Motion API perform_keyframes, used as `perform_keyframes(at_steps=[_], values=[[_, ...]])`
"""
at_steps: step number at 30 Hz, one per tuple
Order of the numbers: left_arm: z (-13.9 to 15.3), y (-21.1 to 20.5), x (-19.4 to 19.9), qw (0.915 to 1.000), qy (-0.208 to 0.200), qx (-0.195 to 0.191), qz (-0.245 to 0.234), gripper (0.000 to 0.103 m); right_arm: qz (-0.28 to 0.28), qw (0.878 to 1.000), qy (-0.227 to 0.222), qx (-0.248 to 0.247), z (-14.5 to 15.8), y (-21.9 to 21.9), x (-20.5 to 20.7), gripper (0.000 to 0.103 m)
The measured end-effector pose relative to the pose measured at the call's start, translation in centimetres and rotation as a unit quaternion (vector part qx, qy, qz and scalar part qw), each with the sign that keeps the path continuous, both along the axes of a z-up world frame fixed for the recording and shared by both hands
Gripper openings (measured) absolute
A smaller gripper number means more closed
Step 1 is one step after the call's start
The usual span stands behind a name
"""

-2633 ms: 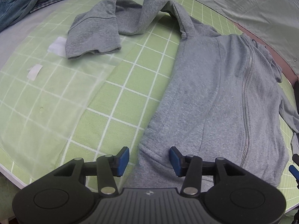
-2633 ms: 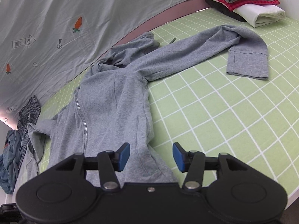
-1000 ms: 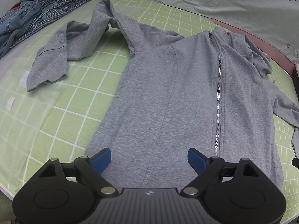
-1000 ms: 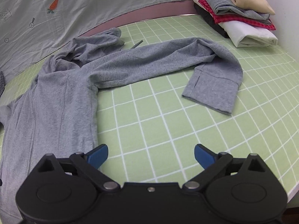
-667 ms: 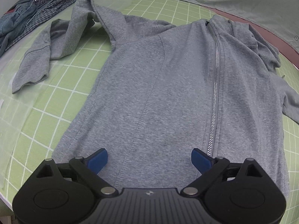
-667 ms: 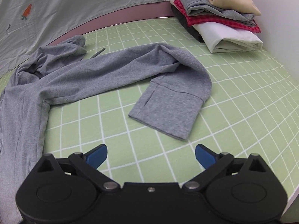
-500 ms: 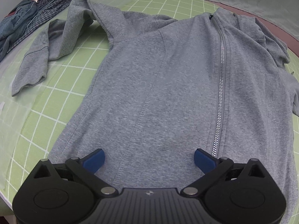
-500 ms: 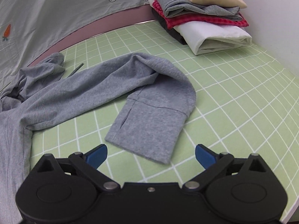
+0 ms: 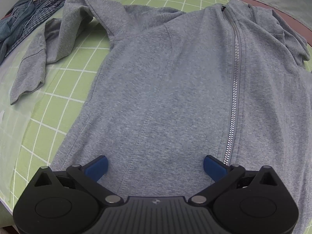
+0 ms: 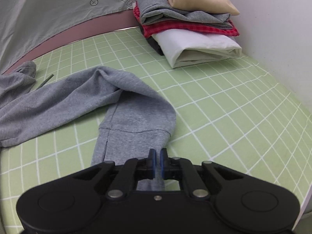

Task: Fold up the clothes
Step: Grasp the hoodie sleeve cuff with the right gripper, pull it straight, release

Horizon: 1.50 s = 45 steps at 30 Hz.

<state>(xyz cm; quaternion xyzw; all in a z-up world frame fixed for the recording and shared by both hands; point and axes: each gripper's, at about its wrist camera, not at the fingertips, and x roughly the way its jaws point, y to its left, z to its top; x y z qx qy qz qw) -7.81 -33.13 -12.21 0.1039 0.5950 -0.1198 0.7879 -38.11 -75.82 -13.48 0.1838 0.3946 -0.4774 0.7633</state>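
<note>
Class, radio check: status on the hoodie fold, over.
Right gripper shut on sleeve cuff. Left gripper open above hoodie hem. Nothing in the way.

bare green mat (image 10: 224,117) right of sleeve; folded stack (image 10: 187,25) blocks far corner.

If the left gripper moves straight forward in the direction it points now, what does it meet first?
Most likely the grey hoodie itself: the open left gripper hovers over its lower front panel, beside the zipper. Its height above the cloth is unclear, so it may skim over the fabric towards the collar.
</note>
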Motion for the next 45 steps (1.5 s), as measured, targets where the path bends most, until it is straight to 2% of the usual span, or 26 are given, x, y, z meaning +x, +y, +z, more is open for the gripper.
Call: perform_keyframes(at_steps=[6, 9, 10, 11, 19, 21, 23, 24, 27, 29, 33, 35, 36, 37, 38, 45], values=[[0.0, 0.0, -0.2, 1.0, 0.003, 0.001, 0.002, 0.103, -0.073, 0.995, 0.044, -0.055, 0.7, -5.5, -3.5, 0.005], [0.1, 0.0, -0.4, 1.0, -0.001, 0.0, 0.005, 0.103, -0.112, 0.989, 0.06, -0.079, 1.2, -8.1, -5.0, 0.02], [0.1, 0.0, -0.5, 1.0, -0.002, -0.001, 0.007, 0.103, -0.118, 0.988, 0.059, -0.086, 1.4, -8.2, -5.1, 0.029], [0.1, 0.0, -0.6, 1.0, -0.004, -0.001, 0.008, 0.103, -0.118, 0.988, 0.053, -0.086, 1.4, -7.8, -5.0, 0.032], [0.2, -0.1, -1.3, 0.9999, -0.009, -0.001, 0.013, 0.103, -0.106, 0.993, 0.01, -0.047, -0.1, -5.2, -3.4, 0.035], [0.3, -0.1, -1.4, 0.9999, -0.007, -0.001, 0.012, 0.103, -0.121, 0.992, 0.002, -0.035, -0.5, -5.3, -3.3, 0.041], [0.3, -0.2, -1.5, 0.9999, -0.007, -0.001, 0.013, 0.103, -0.157, 0.987, -0.022, -0.019, -0.8, -5.7, -4.0, 0.064], [0.3, -0.2, -1.6, 0.9999, -0.007, -0.001, 0.013, 0.103, -0.173, 0.984, -0.036, -0.01, -1.0, -6.0, -4.4, 0.068], [0.4, -0.3, -1.7, 0.9999, -0.008, -0.001, 0.014, 0.103, -0.218, 0.973, -0.078, 0.018, -1.5, -6.6, -5.5, 0.072], [0.5, -0.3, -1.7, 0.9999, -0.009, -0.001, 0.014, 0.103, -0.213, 0.974, -0.07, 0.013, -1.7, -6.8, -5.4, 0.074], [0.7, -0.5, -2.0, 0.9998, -0.01, -0.002, 0.015, 0.103, -0.186, 0.981, -0.051, -0.004, -2.2, -7.0, -5.0, 0.072], [0.8, -0.6, -2.1, 0.9998, -0.01, -0.002, 0.016, 0.103, -0.169, 0.984, -0.046, -0.017, -2.1, -7.0, -4.9, 0.049], [0.8, -0.6, -2.2, 0.9998, -0.01, -0.002, 0.016, 0.103, -0.161, 0.986, -0.047, -0.019, -2.0, -7.2, -4.9, 0.044], [0.8, -0.6, -2.3, 0.9998, -0.01, -0.002, 0.015, 0.103, -0.155, 0.986, -0.052, -0.02, -1.9, -7.3, -5.0, 0.024], [0.8, -0.6, -2.5, 0.9998, -0.01, -0.002, 0.015, 0.103, -0.154, 0.986, -0.057, -0.022, -1.6, -7.5, -5.2, 0.015], [1.1, -0.9, -3.3, 0.9997, -0.015, -0.003, 0.018, 0.103, -0.164, 0.98, -0.092, -0.068, 3.0, -8.2, -7.5, 0.014]])
